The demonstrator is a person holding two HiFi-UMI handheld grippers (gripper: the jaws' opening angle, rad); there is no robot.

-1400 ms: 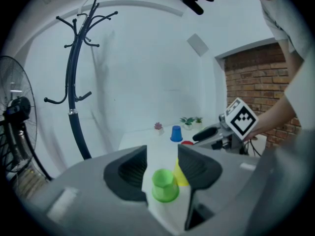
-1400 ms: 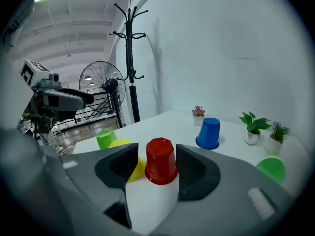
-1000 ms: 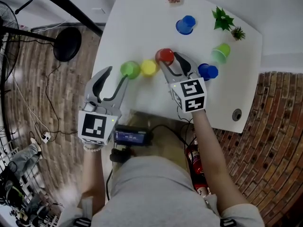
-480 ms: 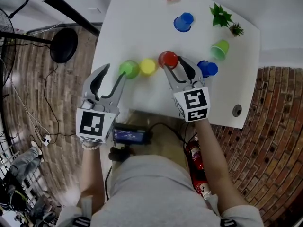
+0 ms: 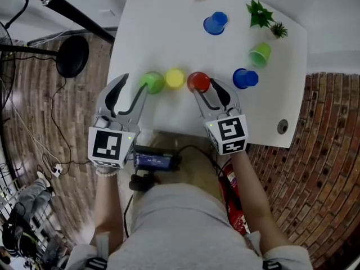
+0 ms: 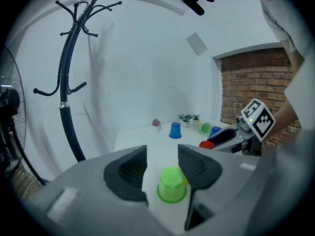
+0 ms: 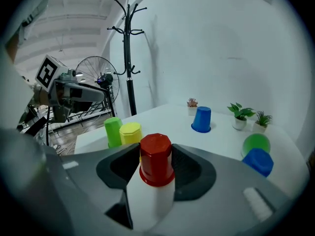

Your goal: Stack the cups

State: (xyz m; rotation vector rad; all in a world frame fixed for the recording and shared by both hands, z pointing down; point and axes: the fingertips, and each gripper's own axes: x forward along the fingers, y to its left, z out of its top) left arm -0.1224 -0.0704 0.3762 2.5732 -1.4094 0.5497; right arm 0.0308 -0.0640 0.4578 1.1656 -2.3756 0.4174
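Note:
Three upside-down cups stand in a row near the white table's (image 5: 163, 32) front edge: green (image 5: 153, 82), yellow (image 5: 175, 78) and red (image 5: 198, 81). My right gripper (image 5: 205, 86) has just been closing, with the red cup (image 7: 156, 157) between its jaws and both pads against its sides. In the right gripper view that gripper (image 7: 155, 170) frames the red cup, with the yellow cup (image 7: 130, 132) and green cup (image 7: 112, 130) to its left. My left gripper (image 5: 133, 85) is open. The green cup (image 6: 172, 185) stands at its tips, close to the right finger and apart from the left one.
Farther back stand an upside-down blue cup (image 5: 215, 23), a blue cup on its side (image 5: 245, 78) and a green cup on its side (image 5: 259, 54). Small plants (image 5: 261, 16) sit at the far edge. A coat stand (image 7: 129, 58) and a fan (image 7: 96, 75) are beyond the table.
The right gripper has drawn back toward the near edge with the red cup, which now lines up with the yellow and green cups. The left gripper has stayed put.

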